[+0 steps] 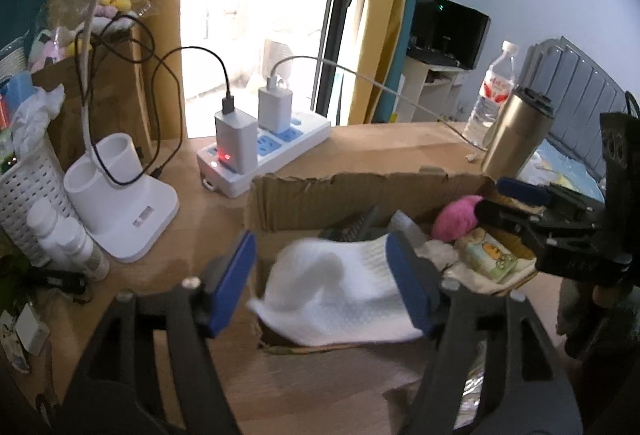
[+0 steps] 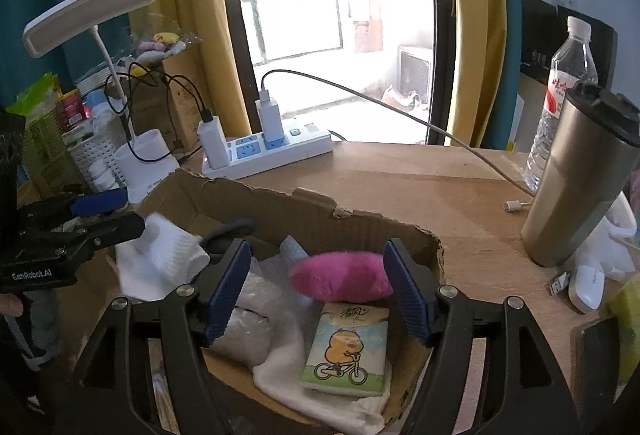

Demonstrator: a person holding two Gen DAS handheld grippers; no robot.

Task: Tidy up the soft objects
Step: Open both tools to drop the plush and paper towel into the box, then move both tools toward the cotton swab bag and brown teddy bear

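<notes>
Blue-padded left gripper spread wide over white sock draped on cardboard box left rim, right gripper likewise apart around pink plush inside; most soft items seemingly boxed, sock not fully in.

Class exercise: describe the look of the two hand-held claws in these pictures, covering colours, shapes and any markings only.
Both the left claw and the right claw have black, angular plastic frames with silver bolts at the joints. Each finger ends in a flat, ribbed blue pad. In the right wrist view, the left claw's body carries white lettering reading "GenRobot.AI". No cables show on either.
</notes>
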